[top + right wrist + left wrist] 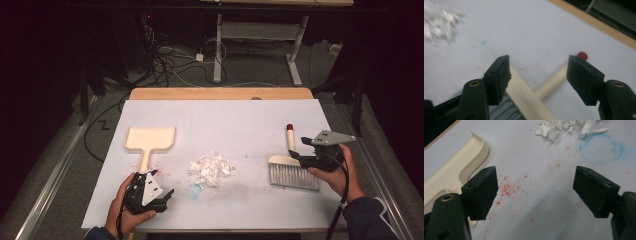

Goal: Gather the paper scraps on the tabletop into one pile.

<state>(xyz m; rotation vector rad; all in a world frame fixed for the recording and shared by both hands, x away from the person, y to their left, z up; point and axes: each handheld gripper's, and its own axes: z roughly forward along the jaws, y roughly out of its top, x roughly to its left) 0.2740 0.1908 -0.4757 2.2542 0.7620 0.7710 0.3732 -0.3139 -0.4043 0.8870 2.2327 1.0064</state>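
Note:
A cream dustpan point(150, 139) lies flat at the table's left, its handle pointing toward my left gripper point(162, 182). That gripper is open and empty just off the handle's end; in the left gripper view point(536, 187) the dustpan point(456, 167) lies beside its left jaw. A pile of white paper scraps point(211, 169) sits mid-table. At the right lies a brush point(292, 172) with grey bristles and a cream, red-tipped handle. My right gripper point(299, 148) hovers open just over the brush's back point(526, 92), jaws either side of the handle point(554, 81), pads not touching it.
The table wears a white sheet point(225, 125) with red specks and a faint blue ring point(601, 148) near the scraps point(564, 127). A wooden edge point(220, 93) runs along the far side. Beyond it are cables and another table's legs on the floor.

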